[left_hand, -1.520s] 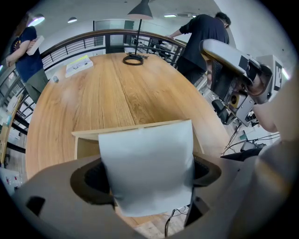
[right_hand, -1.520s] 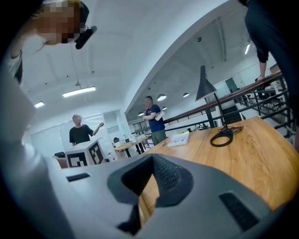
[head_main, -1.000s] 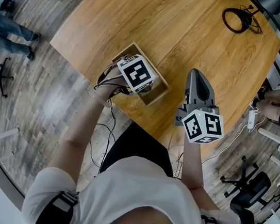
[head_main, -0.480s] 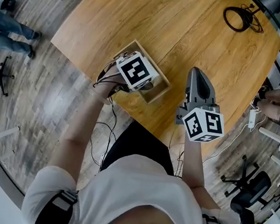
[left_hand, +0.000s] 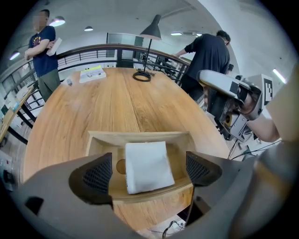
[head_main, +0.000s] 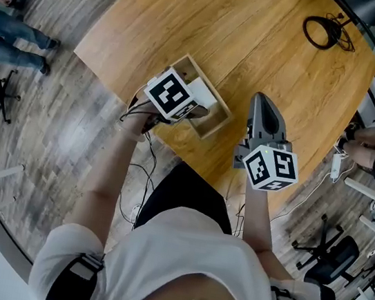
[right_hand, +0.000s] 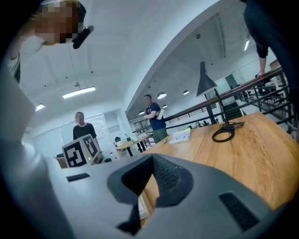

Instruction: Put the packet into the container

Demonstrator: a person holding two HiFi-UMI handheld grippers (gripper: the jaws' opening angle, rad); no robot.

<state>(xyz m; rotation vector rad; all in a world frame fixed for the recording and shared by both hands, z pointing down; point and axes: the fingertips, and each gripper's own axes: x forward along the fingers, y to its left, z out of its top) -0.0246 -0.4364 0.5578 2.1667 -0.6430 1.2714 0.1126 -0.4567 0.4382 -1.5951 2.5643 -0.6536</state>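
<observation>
A broad wooden table point(head_main: 259, 45) with rounded edges fills the scene, with a plank floor point(head_main: 58, 126) around it. A dark railing point(left_hand: 93, 49) runs behind its far side. Two people stand past the far end, one at the left point(left_hand: 44, 46) with folded arms and one in black point(left_hand: 208, 51) at the right, bent over the railing.

At the table's near-left edge sits the container point(left_hand: 140, 135), an open wooden box. In the head view the left gripper's marker cube covers most of it. The left gripper point(left_hand: 149, 172) hangs just above the box's near wall with its jaws wide apart and nothing gripped. The white packet point(left_hand: 145, 165) lies flat on the container's floor, lower than the pads and touching neither.

The right gripper point(right_hand: 150, 177) is held over the table's near edge, to the right of the container. Its jaws are pressed together and empty, and its own body blocks most of the box from its camera.

Far off on the table lie a coiled black cable point(head_main: 322, 30) at the right and, at the far end, a booklet point(left_hand: 92, 73) — both well apart from the container.
</observation>
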